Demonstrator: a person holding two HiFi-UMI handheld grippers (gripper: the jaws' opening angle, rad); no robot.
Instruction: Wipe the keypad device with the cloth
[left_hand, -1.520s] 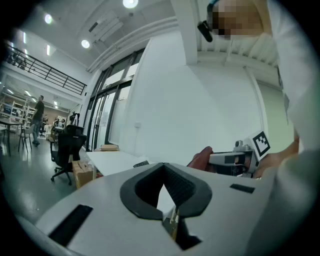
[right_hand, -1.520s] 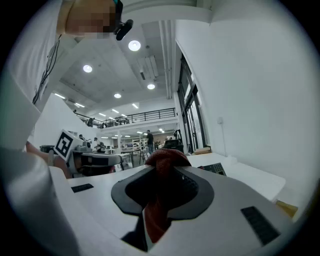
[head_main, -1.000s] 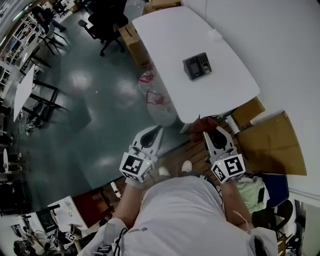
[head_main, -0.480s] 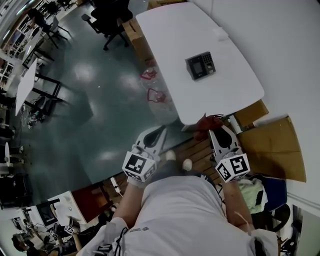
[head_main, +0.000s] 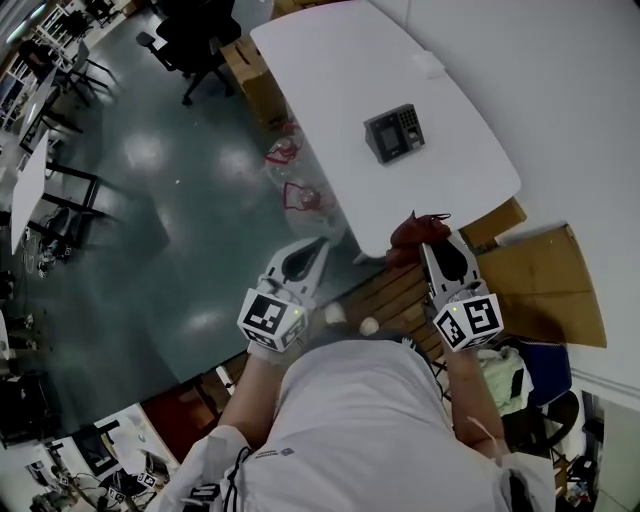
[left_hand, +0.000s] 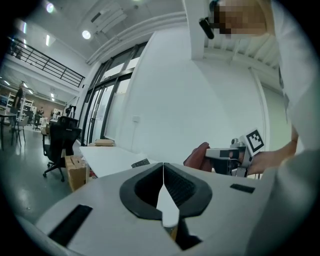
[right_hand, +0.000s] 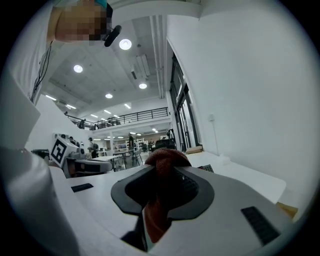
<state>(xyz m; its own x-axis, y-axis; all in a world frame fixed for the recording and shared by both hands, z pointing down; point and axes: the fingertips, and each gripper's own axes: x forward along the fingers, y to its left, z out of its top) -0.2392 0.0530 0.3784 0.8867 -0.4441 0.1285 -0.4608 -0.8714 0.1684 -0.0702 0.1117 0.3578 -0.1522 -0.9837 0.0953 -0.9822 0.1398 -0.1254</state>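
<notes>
The dark keypad device (head_main: 395, 132) lies on the white table (head_main: 330, 80) and shows small beyond both grippers (left_hand: 140, 163) (right_hand: 206, 168). My right gripper (head_main: 433, 240) is shut on a red-brown cloth (head_main: 412, 231), bunched at its tips (right_hand: 165, 159), and it hangs just off the table's near corner. My left gripper (head_main: 318, 243) is shut with nothing between its jaws (left_hand: 163, 165), and it stays over the floor to the left of the table's corner. From the left gripper view the right gripper (left_hand: 227, 155) with the cloth (left_hand: 198, 156) sits at the right.
A small white object (head_main: 428, 68) sits at the table's far side. Cardboard boxes (head_main: 250, 75) and a clear bag with red handles (head_main: 300, 195) stand by the table's left edge. A flat cardboard sheet (head_main: 545, 285) lies at the right. A black office chair (head_main: 190, 35) stands at the back.
Both grippers have come closer to the table's near corner, and the cloth now reaches its edge. Both pairs of jaws stay as they were.
</notes>
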